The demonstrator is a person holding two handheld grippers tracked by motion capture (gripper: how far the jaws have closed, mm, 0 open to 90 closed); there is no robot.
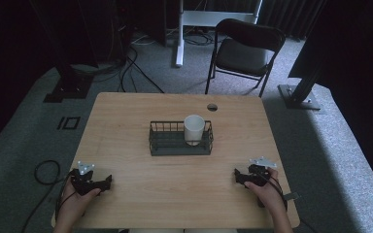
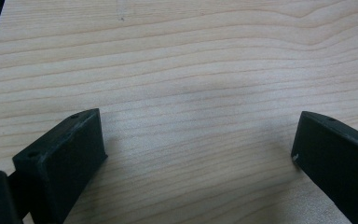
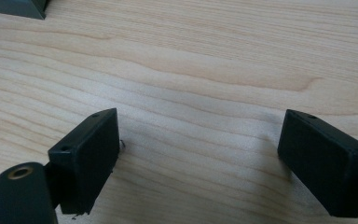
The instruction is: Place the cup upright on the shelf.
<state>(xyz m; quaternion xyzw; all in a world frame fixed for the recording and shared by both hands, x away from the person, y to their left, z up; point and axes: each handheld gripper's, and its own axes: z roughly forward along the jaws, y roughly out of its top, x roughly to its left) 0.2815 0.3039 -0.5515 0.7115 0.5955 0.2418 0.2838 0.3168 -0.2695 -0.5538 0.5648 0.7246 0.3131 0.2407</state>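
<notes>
- Table: a pale wooden top with a small round hole near its far edge; the grain runs across both gripper views.
- Basket: a dark wire tray lying at the middle of the table, its long side facing the person.
- Cup: white, upright, mouth up, standing inside the basket toward its right end and rising above the wire rim.
- Left gripper: held in the person's left hand at the near left corner of the table, well apart from the basket; a grey plate sits on top and a cable trails off the table edge to the floor.
- Left gripper, own view: the two black jaws stand wide apart, with bare wood between them; nothing is gripped.
- Right gripper: held in the person's right hand at the near right of the table, also well apart from the basket, jaws pointing inward toward the table's middle.
- Right gripper, own view: jaws spread wide over bare wood, holding nothing; a dark corner of the basket shows at the upper left.
- Surroundings: a folding chair stands on the grey carpet beyond the far edge of the table.
</notes>
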